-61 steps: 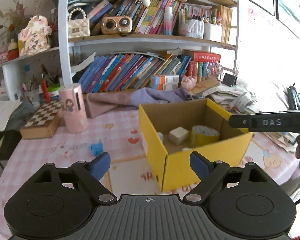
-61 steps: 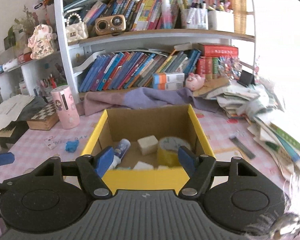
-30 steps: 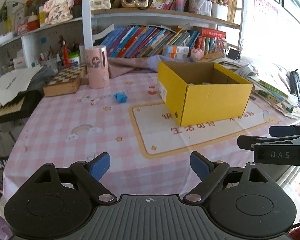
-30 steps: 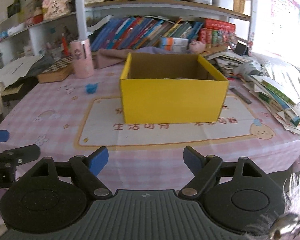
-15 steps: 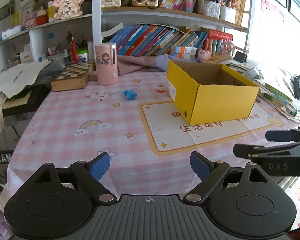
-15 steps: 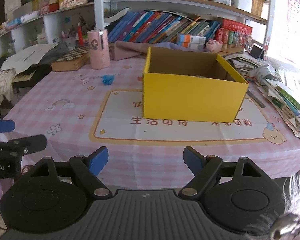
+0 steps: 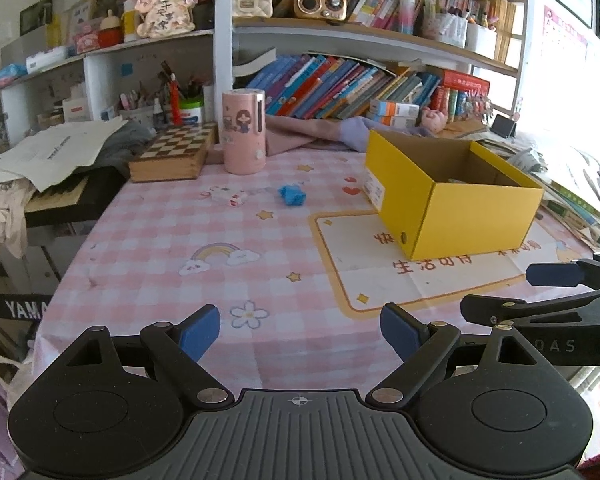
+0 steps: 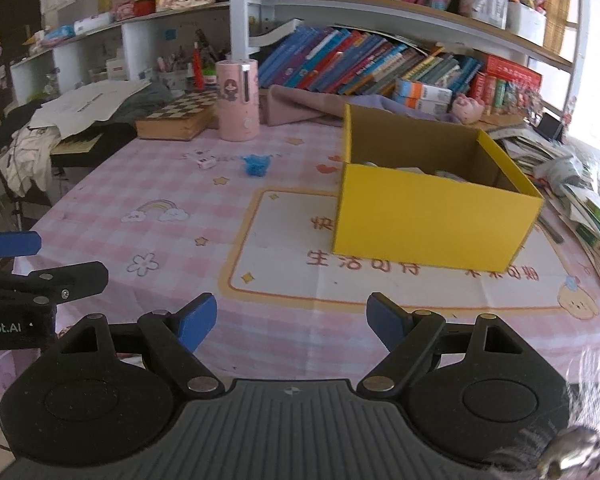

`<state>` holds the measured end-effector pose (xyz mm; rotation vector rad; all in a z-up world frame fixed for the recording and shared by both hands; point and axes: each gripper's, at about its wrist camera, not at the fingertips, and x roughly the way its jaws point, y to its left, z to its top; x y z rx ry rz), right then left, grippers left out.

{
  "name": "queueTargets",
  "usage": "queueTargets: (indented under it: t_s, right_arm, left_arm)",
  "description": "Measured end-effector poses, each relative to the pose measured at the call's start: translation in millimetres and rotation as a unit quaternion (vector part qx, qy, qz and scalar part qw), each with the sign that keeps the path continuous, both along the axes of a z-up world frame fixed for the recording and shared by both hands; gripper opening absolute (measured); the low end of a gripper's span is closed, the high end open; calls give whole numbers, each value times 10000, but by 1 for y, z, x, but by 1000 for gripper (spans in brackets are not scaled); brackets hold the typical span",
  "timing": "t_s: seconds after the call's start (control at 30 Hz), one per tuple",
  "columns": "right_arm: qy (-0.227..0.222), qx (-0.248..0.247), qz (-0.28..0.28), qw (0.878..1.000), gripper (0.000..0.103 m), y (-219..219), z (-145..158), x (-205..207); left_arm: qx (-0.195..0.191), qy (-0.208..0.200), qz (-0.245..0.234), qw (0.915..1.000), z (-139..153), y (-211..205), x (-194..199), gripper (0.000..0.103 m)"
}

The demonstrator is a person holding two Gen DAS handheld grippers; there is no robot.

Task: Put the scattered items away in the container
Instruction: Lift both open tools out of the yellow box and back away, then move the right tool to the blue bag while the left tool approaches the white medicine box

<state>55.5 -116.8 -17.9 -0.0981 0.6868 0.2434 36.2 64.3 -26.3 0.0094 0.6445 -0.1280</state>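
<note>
A yellow cardboard box (image 7: 472,216) (image 8: 432,224) stands open on the pink checked tablecloth, right of centre; pale items show just over its rim in the right wrist view. A small blue crumpled item (image 7: 292,195) (image 8: 256,165) and a small white piece (image 7: 230,196) (image 8: 204,161) lie on the cloth left of the box. My left gripper (image 7: 300,330) is open and empty over the table's near edge. My right gripper (image 8: 290,322) is also open and empty, well short of the box.
A pink cylinder (image 7: 244,132) and a chessboard box (image 7: 172,154) stand at the back left. Bookshelves (image 7: 340,88) line the far side. Stacked papers and books (image 8: 580,200) crowd the right edge. Each gripper's fingertips (image 7: 552,274) (image 8: 10,243) show at the other view's side.
Both grippers have drawn back from the box toward the table's near edge and shifted sideways, so the box sits further right in both views. Both stayed open and empty.
</note>
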Motion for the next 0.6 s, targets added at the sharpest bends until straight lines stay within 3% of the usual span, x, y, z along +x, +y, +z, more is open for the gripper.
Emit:
queueTargets:
  t_s: [0.33, 0.6]
  right_arm:
    - [-74, 45, 384, 9992, 79, 27, 1, 30]
    - [-20, -21, 594, 9982, 77, 44, -6, 67]
  left_arm:
    - [107, -48, 297, 9995, 1, 17, 15, 90]
    - [111, 17, 463, 9989, -5, 30, 49, 90]
